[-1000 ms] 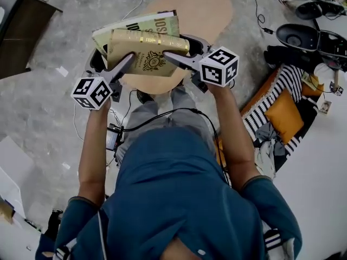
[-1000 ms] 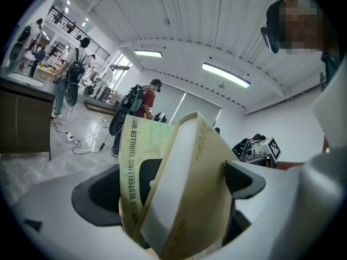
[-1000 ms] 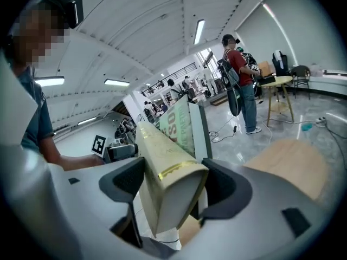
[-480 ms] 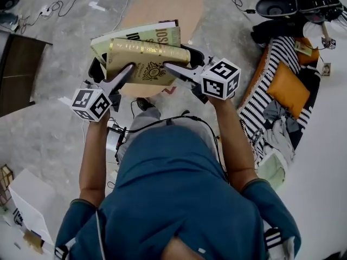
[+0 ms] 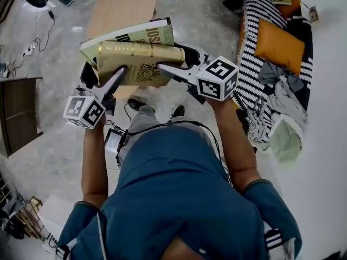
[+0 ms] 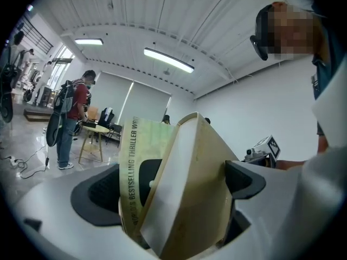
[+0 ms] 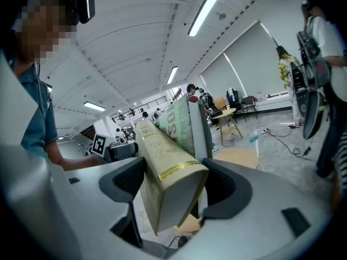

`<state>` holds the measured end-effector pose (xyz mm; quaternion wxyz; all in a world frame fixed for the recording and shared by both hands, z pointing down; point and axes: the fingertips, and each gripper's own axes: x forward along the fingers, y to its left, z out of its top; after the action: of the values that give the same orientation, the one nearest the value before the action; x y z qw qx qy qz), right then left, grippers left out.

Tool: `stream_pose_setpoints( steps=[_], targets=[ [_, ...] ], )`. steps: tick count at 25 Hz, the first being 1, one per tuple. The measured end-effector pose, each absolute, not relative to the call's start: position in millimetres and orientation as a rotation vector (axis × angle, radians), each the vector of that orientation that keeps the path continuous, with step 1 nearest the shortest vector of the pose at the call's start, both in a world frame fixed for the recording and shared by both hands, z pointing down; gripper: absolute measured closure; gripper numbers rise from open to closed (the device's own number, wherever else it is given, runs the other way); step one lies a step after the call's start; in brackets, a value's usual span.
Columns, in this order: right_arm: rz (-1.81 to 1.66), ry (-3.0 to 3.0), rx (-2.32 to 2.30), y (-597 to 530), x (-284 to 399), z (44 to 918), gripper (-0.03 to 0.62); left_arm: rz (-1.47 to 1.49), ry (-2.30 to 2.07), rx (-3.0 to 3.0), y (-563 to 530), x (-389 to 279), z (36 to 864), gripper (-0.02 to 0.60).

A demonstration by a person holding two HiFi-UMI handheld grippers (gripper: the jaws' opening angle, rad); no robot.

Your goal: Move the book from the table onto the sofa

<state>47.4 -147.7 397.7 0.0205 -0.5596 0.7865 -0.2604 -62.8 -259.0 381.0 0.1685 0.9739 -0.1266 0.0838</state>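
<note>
Two books are held stacked in the air in front of the person: a gold hardback [image 5: 142, 64] on top of a green paperback [image 5: 135, 34]. My left gripper [image 5: 116, 76] is shut on the stack's left end, and my right gripper [image 5: 165, 68] is shut on its right end. In the left gripper view the gold book [image 6: 203, 183] and the green book [image 6: 132, 161] fill the gap between the jaws. The right gripper view shows the gold spine [image 7: 162, 169] clamped, with the green book [image 7: 181, 124] behind it. The oval wooden table [image 5: 116, 7] lies beyond the books. The striped sofa [image 5: 252, 31] is at upper right.
On the sofa lie an orange cushion [image 5: 279, 45] and crumpled clothes [image 5: 282, 104]. A dark cabinet [image 5: 19, 112] stands at the left, with cables [image 5: 40, 34] on the grey floor. A person with a backpack [image 6: 70, 118] stands far off by a small table [image 6: 92, 137].
Both grippers have swung round together with the books still clamped. The table has slid left in view, and the sofa has come nearer at upper right.
</note>
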Motion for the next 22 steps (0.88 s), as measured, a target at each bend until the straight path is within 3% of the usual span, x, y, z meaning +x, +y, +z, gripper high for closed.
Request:
stream_pose_setpoints(
  steps=[13,22],
  targets=[
    [-0.699,2.099,-2.043,13.2,132.5,369.8,0.244,0.287,0.083,2.865,-126.4,62.1,349.1,0.002],
    [-0.665,1.870,-2.195,65.5,148.9,363.9,0.244,0.286,0.359,2.889,-84.4,106.8,338.6,0.002]
  ],
)
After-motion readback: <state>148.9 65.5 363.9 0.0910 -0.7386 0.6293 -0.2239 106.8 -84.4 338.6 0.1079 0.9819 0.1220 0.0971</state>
